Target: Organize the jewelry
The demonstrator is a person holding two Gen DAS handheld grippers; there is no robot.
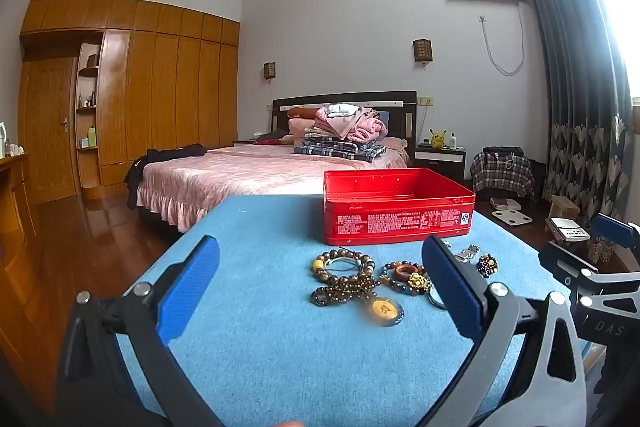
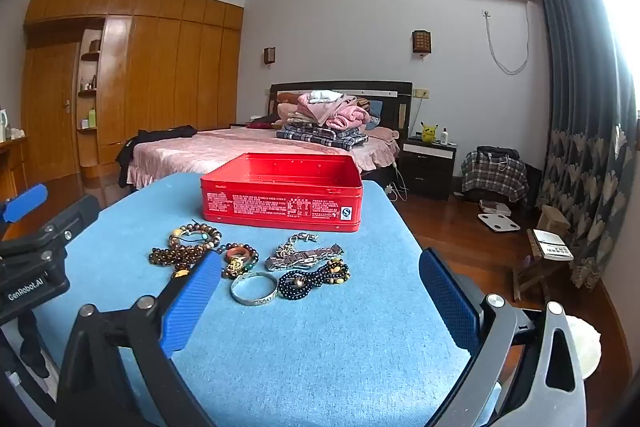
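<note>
An open red tin box point(image 1: 398, 205) point(image 2: 282, 193) stands on the blue cloth-covered table point(image 1: 260, 339) point(image 2: 320, 347). In front of it lies a heap of jewelry: brown bead bracelets point(image 1: 346, 273) point(image 2: 188, 245), a yellow pendant point(image 1: 385, 309), a silver bangle point(image 2: 254, 288), a dark bead bracelet point(image 2: 314, 279) and a metal watch band point(image 2: 304, 257). My left gripper point(image 1: 320, 275) is open and empty, just short of the bead bracelets. My right gripper point(image 2: 320, 281) is open and empty, just short of the bangle and dark beads.
The table ends just behind the tin. Beyond are a pink bed point(image 1: 240, 171) with folded clothes, a wooden wardrobe point(image 1: 160, 87), a nightstand point(image 2: 426, 163) and wooden floor. The other gripper shows at each view's edge: the right one point(image 1: 592, 267), the left one point(image 2: 36, 251).
</note>
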